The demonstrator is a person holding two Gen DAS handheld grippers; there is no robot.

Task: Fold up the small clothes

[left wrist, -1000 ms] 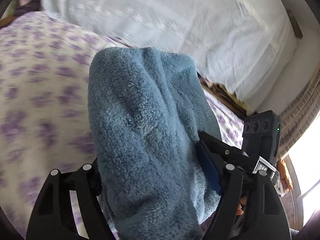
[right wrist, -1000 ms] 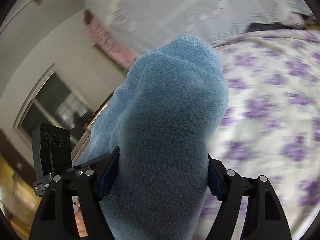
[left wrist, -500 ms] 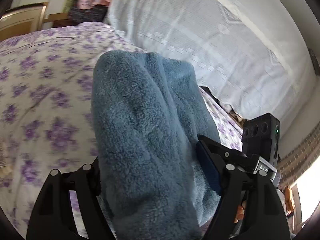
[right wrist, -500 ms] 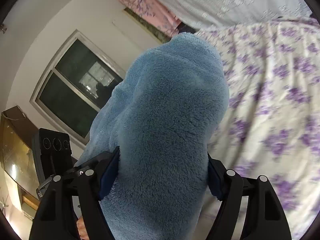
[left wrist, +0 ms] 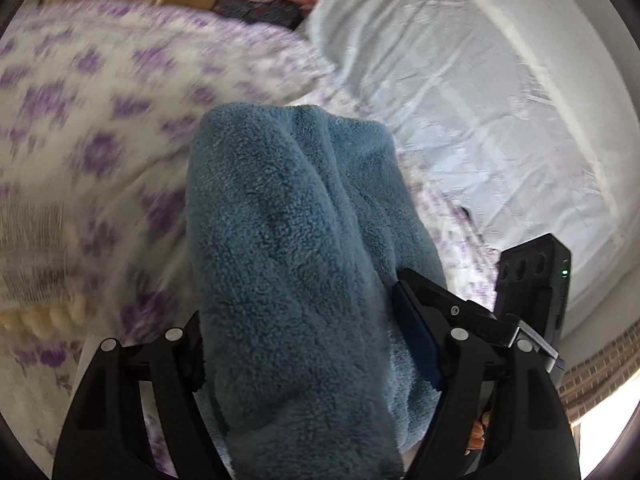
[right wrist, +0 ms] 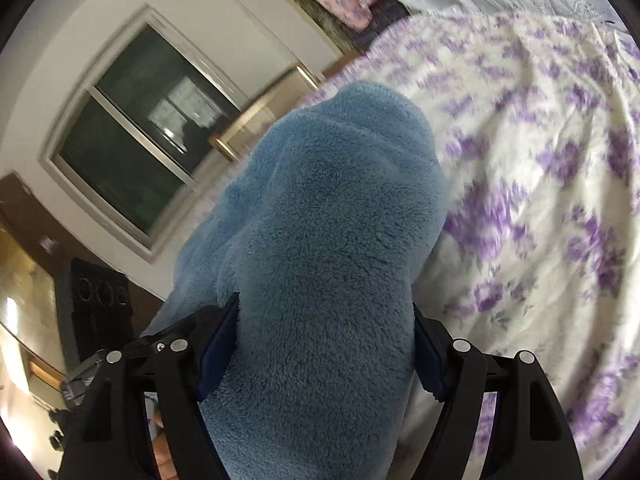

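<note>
Left wrist: left gripper clamped on fluffy blue fleece garment, frame centre, above purple-flowered bedspread | Right wrist: right gripper clamped on same garment, centre; bedspread at right | Step: garment carried aloft, judged mid-fold | Next: lower onto bedspread, align edges.
</note>
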